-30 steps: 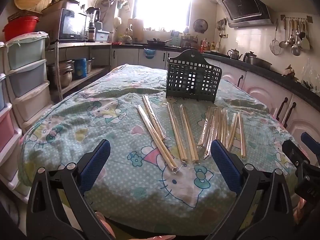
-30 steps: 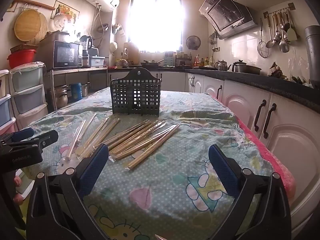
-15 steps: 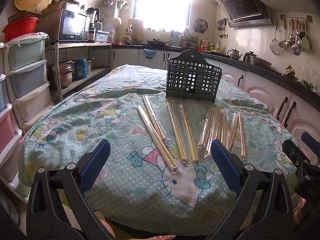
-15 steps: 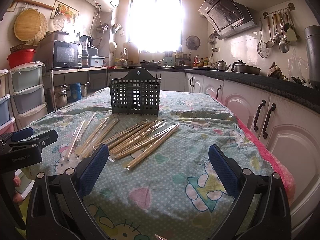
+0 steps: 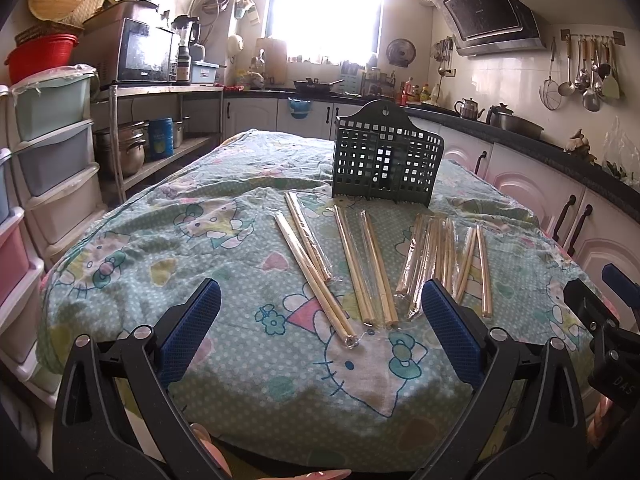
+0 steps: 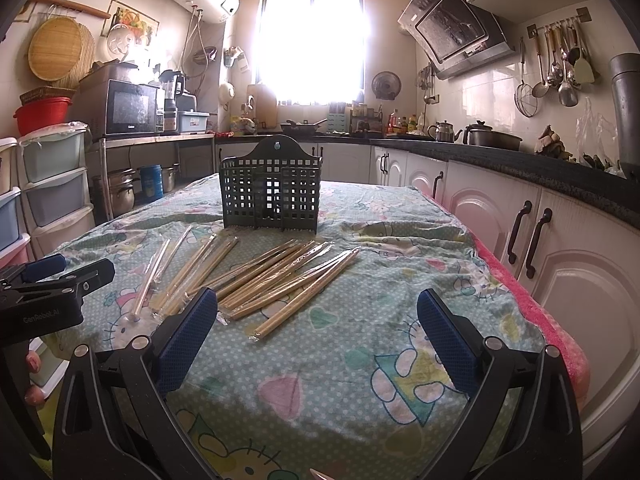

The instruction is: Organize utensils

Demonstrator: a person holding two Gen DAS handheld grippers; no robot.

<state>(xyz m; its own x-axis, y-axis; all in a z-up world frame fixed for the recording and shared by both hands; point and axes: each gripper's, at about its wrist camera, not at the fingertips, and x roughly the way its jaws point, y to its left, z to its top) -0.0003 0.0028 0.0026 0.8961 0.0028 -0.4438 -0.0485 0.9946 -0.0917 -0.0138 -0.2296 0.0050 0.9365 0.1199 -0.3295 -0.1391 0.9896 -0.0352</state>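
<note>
A: What is being seen at the far left, around nine o'clock?

B: In the left wrist view, stacked plastic drawers (image 5: 48, 152) are being shown at nine o'clock, with a microwave (image 5: 144, 52) sitting at about ten o'clock behind them.

A: And the left gripper (image 5: 320, 332)?

B: It is being held over the near edge of the table, at six o'clock in its own view. Its blue pads (image 5: 188, 332) are being kept wide apart, and nothing is being gripped between them.

A: Where are the task's things lying?

B: Wrapped chopsticks (image 5: 360, 264) are being displayed on the cartoon-print tablecloth (image 5: 160, 264), spread in loose pairs from the centre toward two o'clock, past the gripper's fingers. The dark green utensil basket (image 5: 386, 164) is standing upright just beyond their far ends, at twelve o'clock.

A: And further right?

B: The right gripper (image 6: 318, 336) is likewise being held spread open with nothing gripped. In its view the chopsticks (image 6: 276, 280) are fanned out from nine o'clock toward the centre, and the basket (image 6: 272, 196) is being seen at twelve o'clock. White cabinets (image 6: 560, 264) are being shown at three o'clock, with hanging ladles (image 6: 560, 64) at two o'clock.
</note>
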